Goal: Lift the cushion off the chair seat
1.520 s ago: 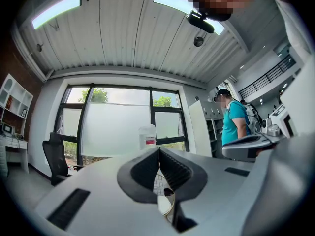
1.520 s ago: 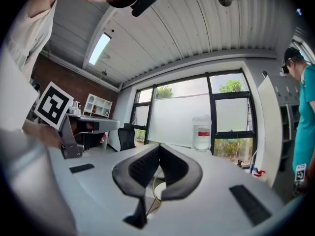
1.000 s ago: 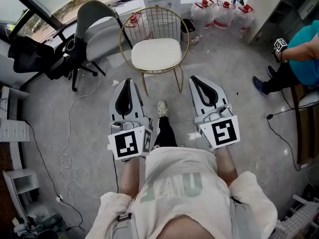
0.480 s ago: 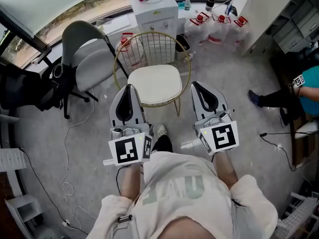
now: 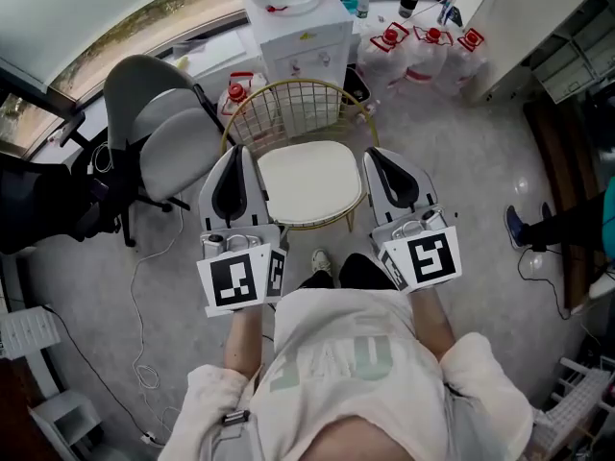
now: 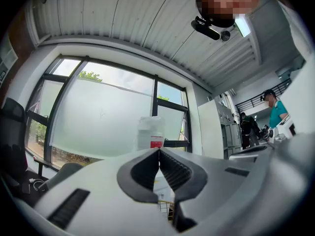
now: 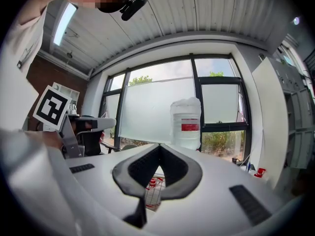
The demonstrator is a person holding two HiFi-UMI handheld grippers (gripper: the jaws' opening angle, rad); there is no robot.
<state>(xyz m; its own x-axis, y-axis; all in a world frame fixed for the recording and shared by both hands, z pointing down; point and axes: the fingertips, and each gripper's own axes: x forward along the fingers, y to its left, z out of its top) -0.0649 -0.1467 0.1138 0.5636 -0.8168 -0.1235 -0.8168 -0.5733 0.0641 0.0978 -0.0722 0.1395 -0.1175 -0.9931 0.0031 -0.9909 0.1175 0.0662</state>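
Observation:
A cream cushion [image 5: 309, 182] lies on the seat of a gold wire chair [image 5: 288, 94] straight ahead in the head view. My left gripper [image 5: 237, 152] hovers at the cushion's left edge, level and shut, with nothing in it. At the cushion's right edge my right gripper [image 5: 374, 154] is likewise shut and empty. Neither visibly touches the cushion. In the left gripper view the ribbed pads meet at the tip [image 6: 159, 151]. The right gripper view shows its jaws closed too [image 7: 160, 146], with a bit of the chair's wire back [image 7: 153, 193] below them.
A white water dispenser [image 5: 298, 27] with a bottle on top stands behind the chair. A grey chair [image 5: 163, 128] sits to its left, a black office chair [image 5: 38, 200] further left. Several water jugs [image 5: 423, 36] stand at the back right. Cables [image 5: 144, 286] trail on the floor.
Both grippers have travelled forward toward the gold chair; the cushion, well ahead of them before, now sits between their tips. The jaws stayed shut.

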